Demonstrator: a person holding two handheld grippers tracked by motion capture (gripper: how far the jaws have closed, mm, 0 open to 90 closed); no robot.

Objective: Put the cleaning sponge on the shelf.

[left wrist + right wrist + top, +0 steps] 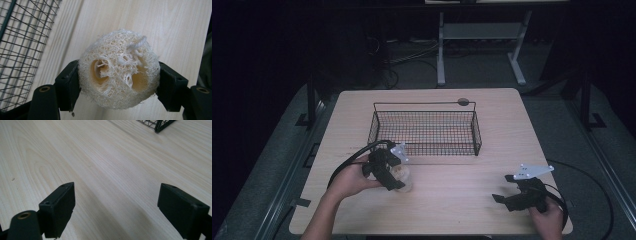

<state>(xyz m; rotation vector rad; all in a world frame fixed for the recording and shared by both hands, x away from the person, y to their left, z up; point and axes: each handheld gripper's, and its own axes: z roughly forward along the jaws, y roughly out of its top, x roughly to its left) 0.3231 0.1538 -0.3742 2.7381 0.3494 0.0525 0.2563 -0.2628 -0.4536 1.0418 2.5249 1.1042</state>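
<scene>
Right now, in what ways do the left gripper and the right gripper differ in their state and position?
The left gripper is shut on the loofah sponge, which its jaws press from both sides; the right gripper has its jaws wide apart with nothing between them. The left gripper is close to the wire basket, while the right gripper is near the table's front right corner. Both are black and hand-held.

Dim room. Pale wood table (492, 125) on grey carpet (277, 150); white desk frame (482, 37) behind, cables (402, 57) on floor.

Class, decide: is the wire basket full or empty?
Empty: the high view shows bare mesh inside the wire basket; the loofah is outside, between the left gripper's jaws.
</scene>
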